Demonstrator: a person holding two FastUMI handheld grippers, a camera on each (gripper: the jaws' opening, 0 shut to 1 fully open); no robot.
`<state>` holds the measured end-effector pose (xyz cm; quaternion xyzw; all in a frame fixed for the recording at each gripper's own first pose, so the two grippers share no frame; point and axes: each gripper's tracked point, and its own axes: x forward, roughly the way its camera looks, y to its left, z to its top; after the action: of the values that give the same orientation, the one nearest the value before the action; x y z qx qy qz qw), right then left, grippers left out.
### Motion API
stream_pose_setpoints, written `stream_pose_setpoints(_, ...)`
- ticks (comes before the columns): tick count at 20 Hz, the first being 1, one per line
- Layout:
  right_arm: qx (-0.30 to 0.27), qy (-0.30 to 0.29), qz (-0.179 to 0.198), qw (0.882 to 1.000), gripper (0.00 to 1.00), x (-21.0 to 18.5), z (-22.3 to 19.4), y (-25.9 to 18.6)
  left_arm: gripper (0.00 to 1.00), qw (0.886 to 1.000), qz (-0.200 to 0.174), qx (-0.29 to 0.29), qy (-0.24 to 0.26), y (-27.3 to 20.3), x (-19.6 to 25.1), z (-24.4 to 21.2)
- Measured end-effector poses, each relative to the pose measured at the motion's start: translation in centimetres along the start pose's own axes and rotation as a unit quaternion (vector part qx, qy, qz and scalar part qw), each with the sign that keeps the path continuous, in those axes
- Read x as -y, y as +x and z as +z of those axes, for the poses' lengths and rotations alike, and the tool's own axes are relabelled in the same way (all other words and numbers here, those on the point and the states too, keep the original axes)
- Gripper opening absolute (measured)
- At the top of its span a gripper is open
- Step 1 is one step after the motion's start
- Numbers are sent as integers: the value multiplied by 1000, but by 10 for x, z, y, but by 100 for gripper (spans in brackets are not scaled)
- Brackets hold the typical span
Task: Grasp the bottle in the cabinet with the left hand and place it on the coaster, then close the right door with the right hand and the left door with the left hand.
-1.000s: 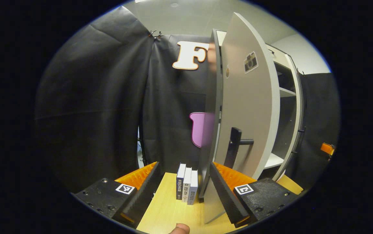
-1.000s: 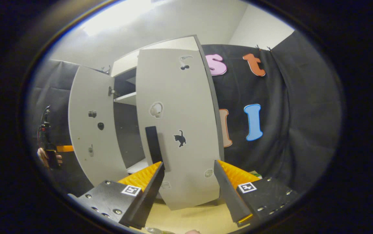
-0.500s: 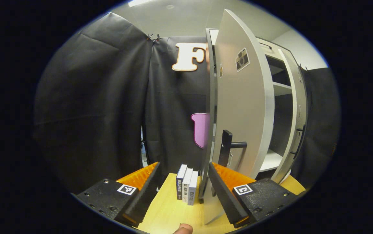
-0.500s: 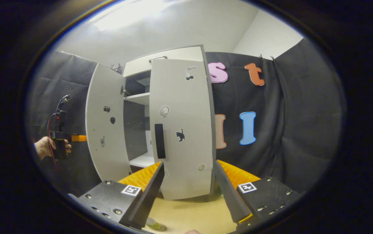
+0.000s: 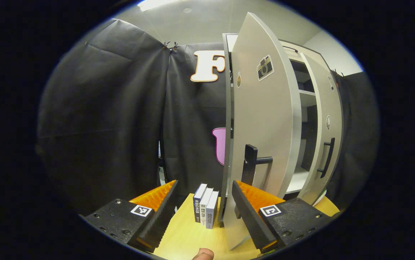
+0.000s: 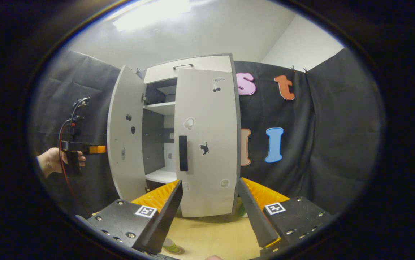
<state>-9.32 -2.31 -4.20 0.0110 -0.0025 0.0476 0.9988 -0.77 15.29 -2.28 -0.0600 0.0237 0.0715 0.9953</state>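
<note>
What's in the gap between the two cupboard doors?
In the right gripper view, between the left door and the right door, the open cupboard shows: a white upper shelf and a white lower shelf, both bare.

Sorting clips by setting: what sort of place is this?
Likely a staged recording booth, not a lived-in home: black cloth wall all around, a white cabinet on a wooden table, and a few books beside it.

— Can you read anything here?
— Hardly. Three books stand on the table with print down their spines, too small to make out.
— The cabinet doors?
— The left door and right door carry picture stickers, no words.
</note>
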Motion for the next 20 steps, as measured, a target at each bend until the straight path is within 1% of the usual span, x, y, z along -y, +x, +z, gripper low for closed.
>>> stream_pose_setpoints(3,-9,-26,12,1000,93,-8,-9,2,93,1000,-3,-11,-8,0,0,-1)
stream_pose_setpoints(5,-19,-33,6,999,93,-10,-16,7,93,1000,-5,-6,-2,0,1,1)
stream_pose_setpoints(6,-23,-32,-3,999,93,-10,-19,11,93,1000,-3,-4,1,1,0,2)
stream_pose_setpoints(7,-26,-26,-11,999,93,-11,-21,13,90,1000,-3,-7,2,0,0,1)
stream_pose_setpoints(8,-31,-19,-14,999,93,-14,-24,16,90,1000,-2,-14,2,0,0,0)
stream_pose_setpoints(9,-37,-14,-15,999,93,-17,-28,18,93,1000,-3,-20,-2,0,0,-2)
stream_pose_setpoints(12,-45,-11,-24,999,93,-21,-28,15,93,1000,-5,-20,-15,1,2,1)
stream_pose_setpoints(13,-43,-7,-23,999,93,-24,-26,13,90,1000,-7,-17,-13,1,3,1)
stream_pose_setpoints(14,-41,1,-20,999,93,-28,-23,11,90,1000,-11,-19,-12,2,6,1)
stream_pose_setpoints(16,-41,7,-14,999,93,-36,-22,9,90,999,-32,-18,-13,2,22,1)
stream_pose_setpoints(17,-39,4,-18,999,93,-35,-20,8,95,999,-44,-19,-14,3,31,0)
stream_pose_setpoints(18,-38,1,-18,999,93,-36,-19,7,95,998,-54,-18,-12,4,40,0)
stream_pose_setpoints(20,-36,5,-16,999,93,-39,-17,9,95,998,-60,-10,-13,7,51,1)
